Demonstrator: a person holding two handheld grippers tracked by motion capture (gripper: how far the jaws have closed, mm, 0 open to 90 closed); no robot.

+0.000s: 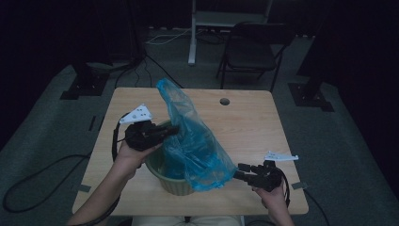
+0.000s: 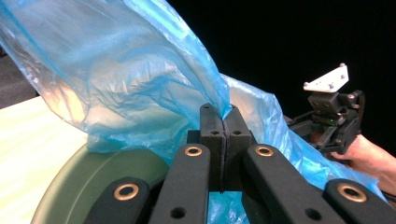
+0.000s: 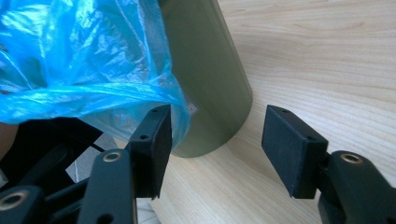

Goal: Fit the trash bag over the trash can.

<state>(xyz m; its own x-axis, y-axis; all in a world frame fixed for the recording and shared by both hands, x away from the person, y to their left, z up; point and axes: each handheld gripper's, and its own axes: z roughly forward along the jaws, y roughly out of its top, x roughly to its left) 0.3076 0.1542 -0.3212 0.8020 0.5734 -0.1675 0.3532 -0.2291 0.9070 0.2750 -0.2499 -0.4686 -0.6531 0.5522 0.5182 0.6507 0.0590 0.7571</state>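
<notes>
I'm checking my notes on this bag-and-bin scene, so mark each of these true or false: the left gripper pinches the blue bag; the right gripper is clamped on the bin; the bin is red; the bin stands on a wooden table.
1. The left gripper pinches the blue bag. True.
2. The right gripper is clamped on the bin. False: its jaws stand open, with nothing between them.
3. The bin is red. False: it is green.
4. The bin stands on a wooden table. True.
</notes>
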